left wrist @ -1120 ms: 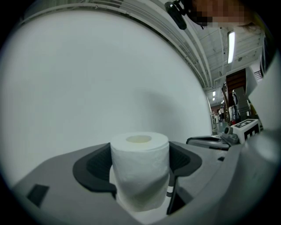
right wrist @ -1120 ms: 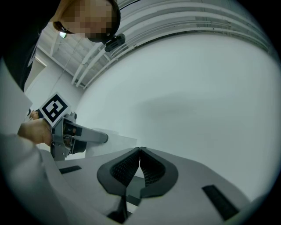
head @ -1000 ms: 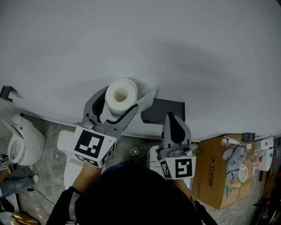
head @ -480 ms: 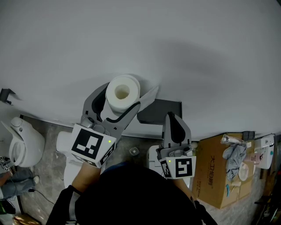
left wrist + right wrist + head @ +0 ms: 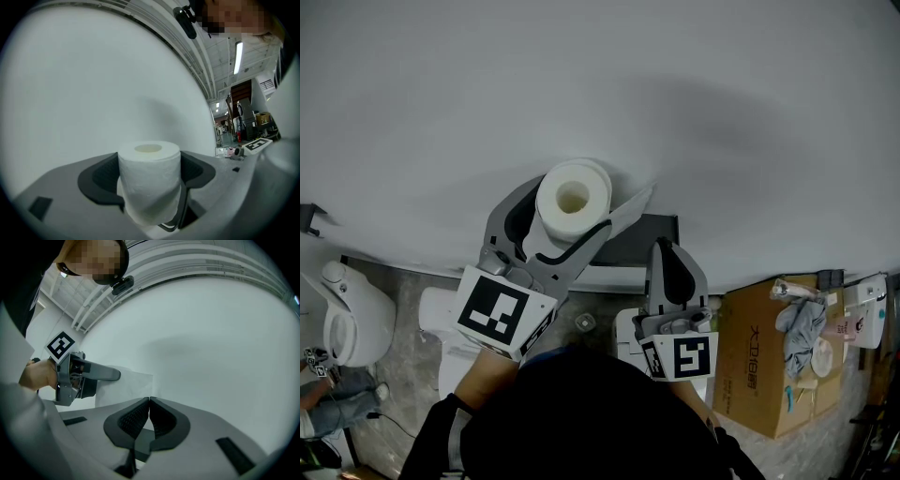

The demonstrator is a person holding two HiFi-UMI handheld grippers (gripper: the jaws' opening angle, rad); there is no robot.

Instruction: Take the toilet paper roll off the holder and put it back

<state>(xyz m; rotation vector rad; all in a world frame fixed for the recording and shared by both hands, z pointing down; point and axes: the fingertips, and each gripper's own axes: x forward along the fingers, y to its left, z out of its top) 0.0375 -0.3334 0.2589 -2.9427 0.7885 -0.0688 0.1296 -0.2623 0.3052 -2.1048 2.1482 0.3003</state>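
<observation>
So the left gripper (image 5: 587, 199) has the toilet paper roll (image 5: 573, 198) clamped between its two jaws. In the left gripper view the dark pads (image 5: 105, 176) press into the sides of the roll (image 5: 149, 183), and the jaws stand wide apart because the roll is fat. The roll stands upright with the cardboard tube hole facing up, straight at the head camera. It's held out in front of the plain white wall (image 5: 722, 112).

The holder (image 5: 656, 234) is the dark grey bracket on the wall. It sits just to the right of the roll and lower in the head view, and one of the left gripper's jaws crosses in front of it. The roll isn't on the holder, it's in the gripper close beside it. I can't tell from these angles whether the paper touches the bracket at all.

The right gripper (image 5: 664, 247) is clenched with nothing in it. In its own view the two ribbed pads (image 5: 136, 418) meet at the tips, and only wall shows past them. It sits just below the holder in the head view, right of the left gripper.

Other stuff around: a white toilet (image 5: 342, 314) down at the far left, and a cardboard box (image 5: 759, 361) on the right with some cloth and bits piled on top. The person's dark top fills the bottom of the head view.
</observation>
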